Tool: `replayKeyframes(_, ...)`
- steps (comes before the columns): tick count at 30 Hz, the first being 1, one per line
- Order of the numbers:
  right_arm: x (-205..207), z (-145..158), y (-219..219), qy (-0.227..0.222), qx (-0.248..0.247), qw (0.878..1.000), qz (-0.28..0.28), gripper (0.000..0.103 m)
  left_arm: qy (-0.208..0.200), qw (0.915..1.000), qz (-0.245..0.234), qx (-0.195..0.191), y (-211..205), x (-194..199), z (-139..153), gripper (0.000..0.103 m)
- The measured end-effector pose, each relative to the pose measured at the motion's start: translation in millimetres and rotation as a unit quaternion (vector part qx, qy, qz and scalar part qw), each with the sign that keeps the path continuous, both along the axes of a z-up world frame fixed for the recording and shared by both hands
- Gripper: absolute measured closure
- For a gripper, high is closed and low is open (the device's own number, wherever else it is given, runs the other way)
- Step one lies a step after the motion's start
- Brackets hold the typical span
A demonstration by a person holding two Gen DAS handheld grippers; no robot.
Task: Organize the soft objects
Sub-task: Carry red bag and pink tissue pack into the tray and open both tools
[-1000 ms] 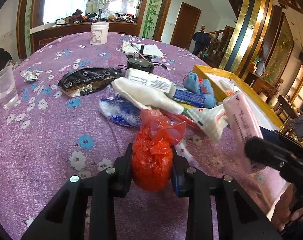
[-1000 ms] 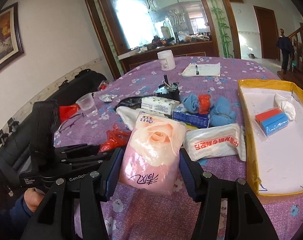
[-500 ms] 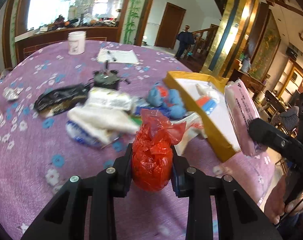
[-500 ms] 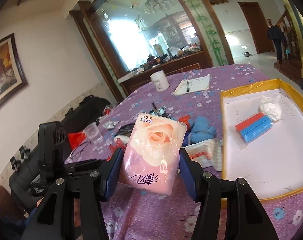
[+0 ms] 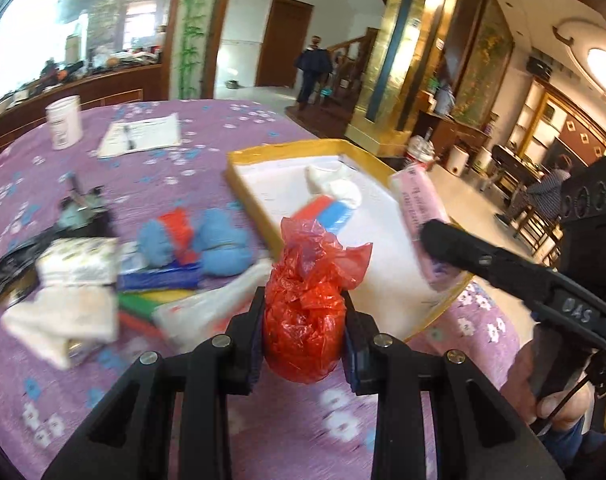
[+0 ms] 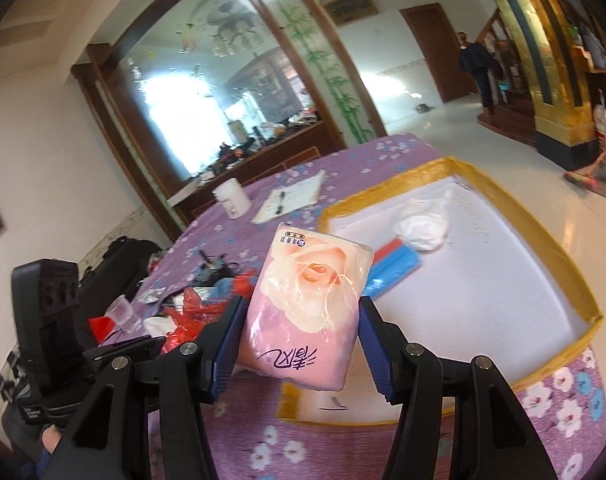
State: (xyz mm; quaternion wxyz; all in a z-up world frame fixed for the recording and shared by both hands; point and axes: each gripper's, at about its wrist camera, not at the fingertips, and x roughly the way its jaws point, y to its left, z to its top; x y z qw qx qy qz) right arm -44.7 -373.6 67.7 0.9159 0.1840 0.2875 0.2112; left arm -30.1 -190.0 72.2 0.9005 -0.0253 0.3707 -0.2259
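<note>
Left tongs [image 5: 303, 320]: clenched on red plastic bag [image 5: 305, 312], pads at its mid-belly; held above the surface [image 5: 103, 380], short of the tray.
Right tongs [image 6: 299, 344]: clenched on pink tissue pack [image 6: 307, 308], pads on both long sides; held over near corner of the tray [image 6: 583, 288].
Bag handling: my est. very light, thin crinkly film, scrunched to a ball w/ loose tail on top. Compresses easily, so grip the bulk, not the tail; film is slick, may creep out if pads relax.
Pack handling: my est. light, soft brick shape, glossy wrap w/ rose print. Sides dent under pads; mid-side grip keeps it level. Wrap could slip if tilted.
Tray: yellow rim, white flat floor; shallow wall. Holds a red-blue block [image 6: 395, 260] and a white wad [image 6: 423, 224], touching, at far side.
Pile on surface: blue plush lumps [image 5: 223, 248], white cloth [image 5: 63, 316], white packs; all soft, irregular. Details blurred.
Surface cover: purple cloth, flower print, matte.
Next, my view: lower each item onto bare tray floor, then release.
</note>
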Motion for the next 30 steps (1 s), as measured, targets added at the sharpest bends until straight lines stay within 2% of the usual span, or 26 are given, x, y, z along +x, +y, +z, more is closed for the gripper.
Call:
replayKeyframes(6,20.0,-17.0,-28.1,0.044,-0.011,0.998,-0.038,0.043,0.008,0.999,-0.039,0.022,-52.4,21.1,-11.2,0.073)
replayKeyframes(12,30.7,-24.3,-43.0,0.067,-0.033,0.996,-0.057,0.042,0.035,0.9977,-0.046,0.035,-79.7,39.7,-34.2,0.073)
replayKeyframes(16,32.1,-25.7,-42.1,0.067,-0.043,0.995,-0.055,0.041,0.04,0.9973,-0.046,0.042,-84.3,40.4,-43.5,0.072)
replayKeyframes(19,32.5,-26.3,-40.8,0.068,-0.045,0.995,-0.059,0.04,0.038,0.9973,-0.045,0.044,-84.5,40.7,-42.9,0.064)
replayKeyframes(20,33.0,-26.1,-40.1,0.069,-0.046,0.995,-0.058,0.04,0.036,0.9975,-0.042,0.044,-84.3,40.3,-42.8,0.057)
replayKeyframes(23,32.5,-25.6,-39.9,0.068,-0.045,0.995,-0.06,0.039,0.035,0.9977,-0.044,0.039,-83.1,40.2,-41.7,0.054)
replayKeyframes(30,25.6,-18.6,-39.4,0.059,-0.035,0.996,-0.064,0.039,0.029,0.9981,-0.043,0.033,-76.1,30.3,-35.9,0.052)
